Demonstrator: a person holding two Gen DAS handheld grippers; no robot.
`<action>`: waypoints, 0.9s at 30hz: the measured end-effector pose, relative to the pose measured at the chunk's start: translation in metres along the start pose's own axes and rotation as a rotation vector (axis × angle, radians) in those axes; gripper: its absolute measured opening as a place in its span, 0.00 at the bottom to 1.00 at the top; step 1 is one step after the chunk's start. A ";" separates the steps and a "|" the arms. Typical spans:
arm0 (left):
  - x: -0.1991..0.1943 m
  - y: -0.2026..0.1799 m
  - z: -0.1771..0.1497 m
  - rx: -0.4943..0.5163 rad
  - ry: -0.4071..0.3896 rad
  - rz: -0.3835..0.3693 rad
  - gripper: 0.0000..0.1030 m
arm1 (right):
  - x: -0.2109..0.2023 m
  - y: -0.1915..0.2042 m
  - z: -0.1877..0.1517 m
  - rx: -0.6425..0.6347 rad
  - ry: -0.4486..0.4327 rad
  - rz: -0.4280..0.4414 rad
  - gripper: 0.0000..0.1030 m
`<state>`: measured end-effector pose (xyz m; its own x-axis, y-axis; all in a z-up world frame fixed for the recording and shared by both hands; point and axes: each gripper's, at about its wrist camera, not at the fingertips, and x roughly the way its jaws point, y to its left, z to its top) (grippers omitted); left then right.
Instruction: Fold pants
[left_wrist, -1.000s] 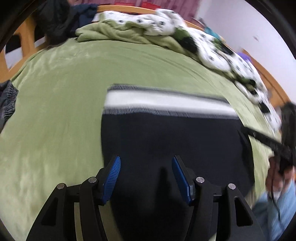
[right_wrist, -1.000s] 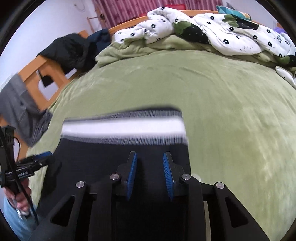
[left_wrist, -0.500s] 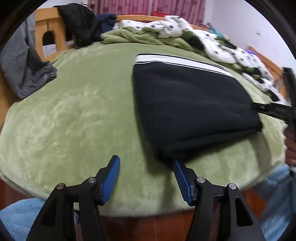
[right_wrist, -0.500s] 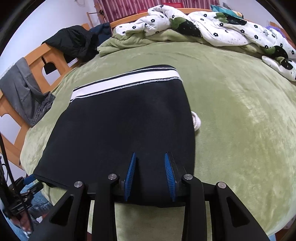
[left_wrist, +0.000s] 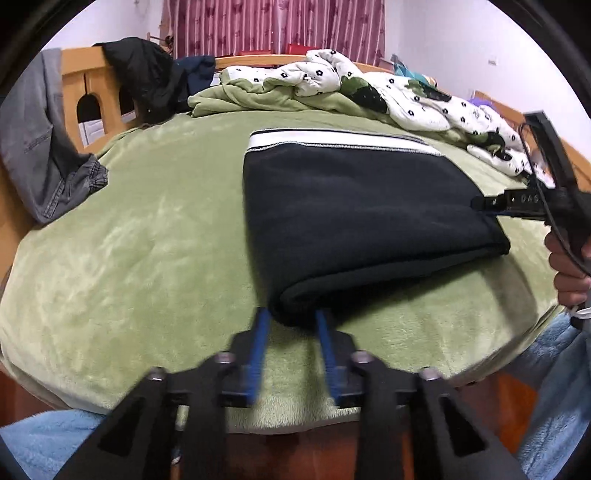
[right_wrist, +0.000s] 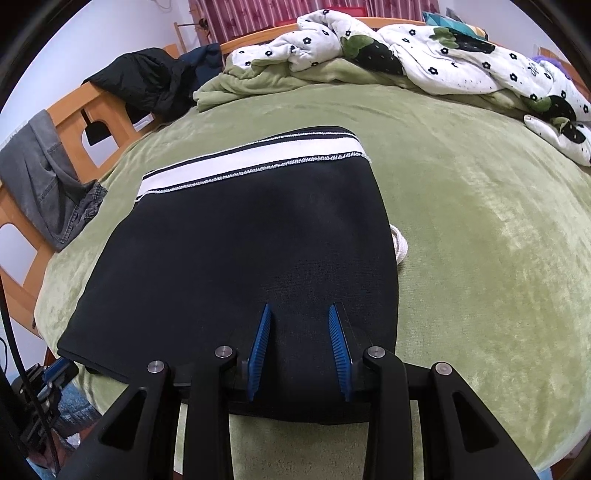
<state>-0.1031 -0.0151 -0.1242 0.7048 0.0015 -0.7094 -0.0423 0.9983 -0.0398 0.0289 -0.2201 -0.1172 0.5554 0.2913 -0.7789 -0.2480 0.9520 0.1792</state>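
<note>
Left gripper (left_wrist: 290, 318): jaws spread, blue ribbed pads either side of the pants' near-left corner, not pinching it; motion-blurred, at the bed's near edge.
Right gripper (right_wrist: 298, 314): jaws spread and holding nothing, blue pads poised over the pants' near-right part; whether they touch the cloth cannot be told. In the left view it shows at the pants' right edge (left_wrist: 517, 201), held by a hand (left_wrist: 570, 269).
Pants (right_wrist: 251, 258): folded into a flat, roughly square stack on the bed, near its near edge and toward the left side; black, matte, fleece-like cloth with a thick rounded fold along the near edge.
Waistband (right_wrist: 251, 162): white band with black edge lines and pale stitching, at the far edge of the stack.
Cord (right_wrist: 399, 245): white loop peeking out from under the pants' right edge.
Bed (right_wrist: 480, 240): covered in green plush with a shiny, brushed nap; orange-brown wooden frame at left.
Quilt (right_wrist: 424, 48): white with small black flowers and green patches, bunched along the far edge over a rumpled green blanket.
Jacket (right_wrist: 147, 81): black, draped on the frame at the far-left corner.
Jeans (right_wrist: 48, 184): grey denim hanging over the left rail.
Curtain (left_wrist: 273, 22): dark pink, vertically striped, behind the bed.
Writing: letters on the right gripper's body in the left view, too small to read.
</note>
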 end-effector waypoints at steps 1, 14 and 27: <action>0.004 0.000 0.002 -0.007 0.010 -0.001 0.36 | 0.000 0.000 0.000 0.003 0.000 0.000 0.32; 0.035 0.018 -0.001 -0.082 0.030 0.047 0.15 | 0.001 0.002 -0.007 -0.050 0.006 -0.020 0.33; -0.027 0.026 0.034 -0.114 -0.004 -0.050 0.24 | -0.025 -0.009 -0.031 -0.119 -0.074 -0.167 0.38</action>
<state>-0.0989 0.0128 -0.0824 0.7111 -0.0478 -0.7015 -0.0872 0.9840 -0.1553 -0.0081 -0.2388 -0.1178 0.6523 0.1408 -0.7448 -0.2373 0.9711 -0.0242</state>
